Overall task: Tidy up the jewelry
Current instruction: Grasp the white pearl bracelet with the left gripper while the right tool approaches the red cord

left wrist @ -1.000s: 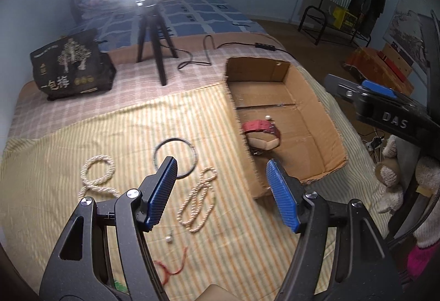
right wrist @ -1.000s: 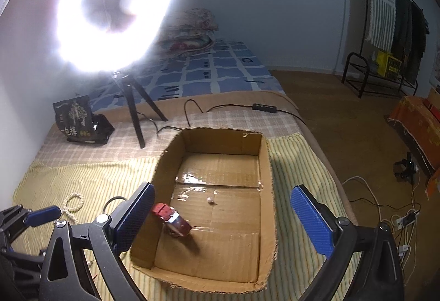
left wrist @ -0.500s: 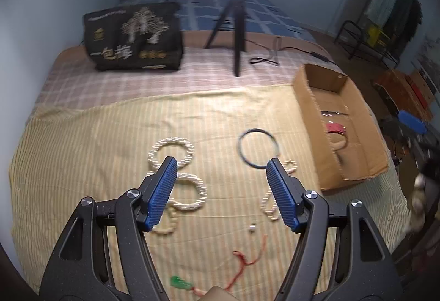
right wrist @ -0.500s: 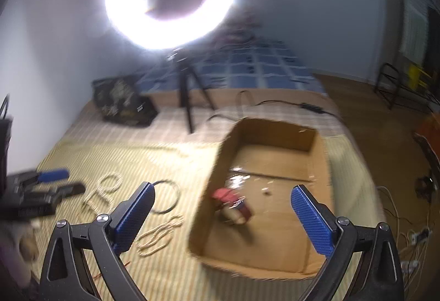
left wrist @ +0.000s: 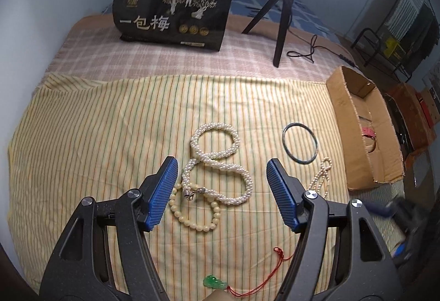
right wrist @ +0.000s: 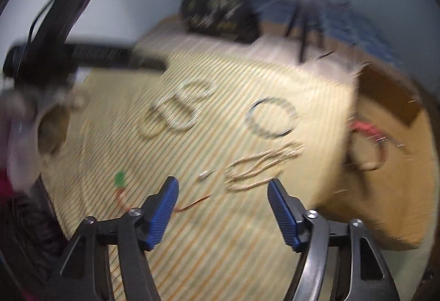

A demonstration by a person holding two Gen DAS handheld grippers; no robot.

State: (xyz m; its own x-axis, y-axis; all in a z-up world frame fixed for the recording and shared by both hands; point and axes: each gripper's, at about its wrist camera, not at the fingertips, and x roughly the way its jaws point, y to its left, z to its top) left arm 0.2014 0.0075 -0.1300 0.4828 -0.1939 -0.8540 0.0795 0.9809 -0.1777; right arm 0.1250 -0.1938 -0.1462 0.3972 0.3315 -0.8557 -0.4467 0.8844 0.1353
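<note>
My left gripper [left wrist: 221,192] is open and empty above a thick pearl rope necklace [left wrist: 220,163] lying in a figure eight on the striped cloth. A cream bead bracelet [left wrist: 195,214] lies just below it. A dark bangle [left wrist: 300,146], a thin pearl strand [left wrist: 320,177] and a green pendant on red cord [left wrist: 214,282] lie nearby. My right gripper [right wrist: 222,206] is open and empty over the cloth; its view is blurred. It shows the thin strand [right wrist: 261,163], the bangle [right wrist: 272,116] and a red watch [right wrist: 367,130] in the cardboard box [right wrist: 407,191].
The cardboard box [left wrist: 342,119] sits at the cloth's right edge. A black printed bag [left wrist: 173,6] and a ring-light tripod [left wrist: 283,14] stand at the back. A small silver piece [right wrist: 205,175] lies near the red cord.
Both grippers swung left, away from the box and toward the jewelry on the cloth. The left one now hangs over the thick pearl necklace. Both stay open.
</note>
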